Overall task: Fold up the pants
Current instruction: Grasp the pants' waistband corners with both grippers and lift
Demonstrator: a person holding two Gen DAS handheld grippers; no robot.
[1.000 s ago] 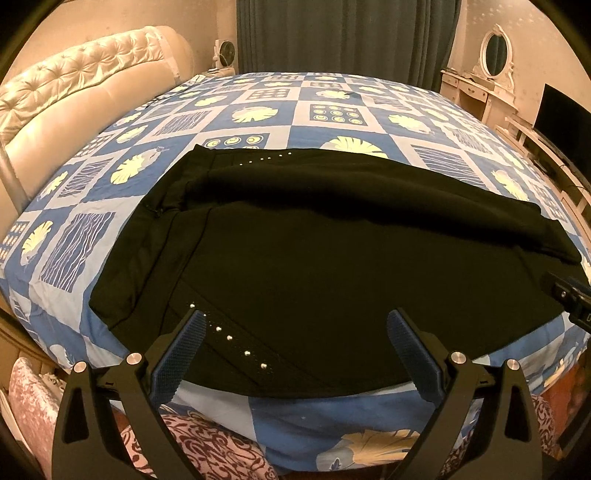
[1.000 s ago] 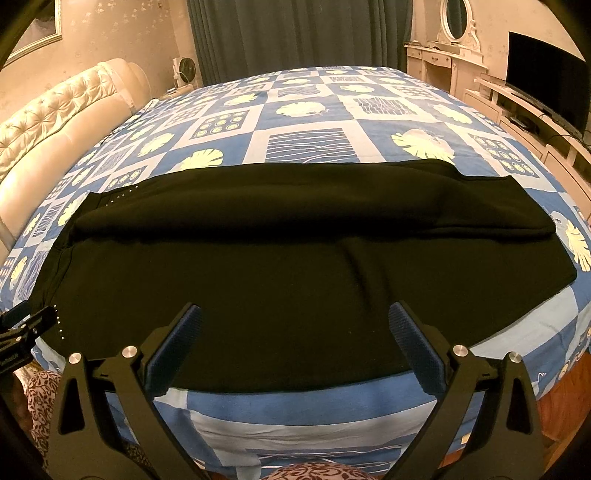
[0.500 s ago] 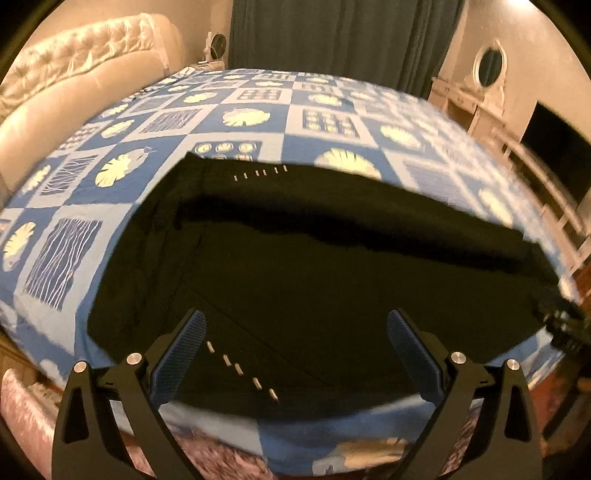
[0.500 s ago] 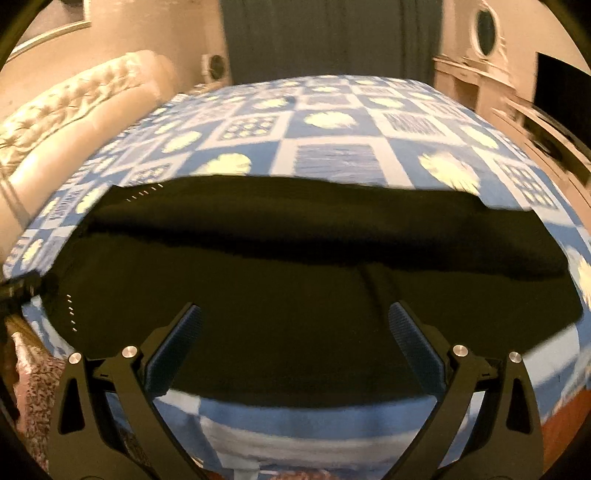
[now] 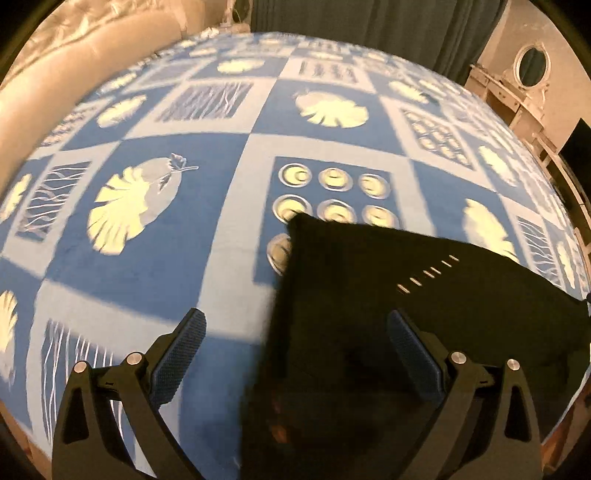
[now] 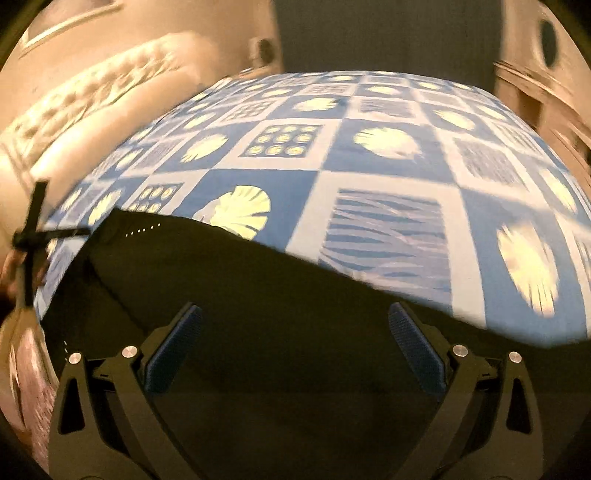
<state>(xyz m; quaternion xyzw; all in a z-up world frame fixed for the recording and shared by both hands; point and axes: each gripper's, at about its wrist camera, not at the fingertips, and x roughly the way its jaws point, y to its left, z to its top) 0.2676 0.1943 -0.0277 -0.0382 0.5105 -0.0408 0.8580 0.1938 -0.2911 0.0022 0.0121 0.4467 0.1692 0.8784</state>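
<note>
Blue patchwork bedspread [image 5: 236, 206], black pants [image 6: 258, 295], tufted headboard [image 6: 92, 110], dk curtain [image 5: 369, 22]

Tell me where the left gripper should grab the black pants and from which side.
Probably the waist-end edge of the black pants, just below the far corner. The left gripper is open and straddles that edge, so it should come in from the bare bedspread side, one finger sliding under.
</note>
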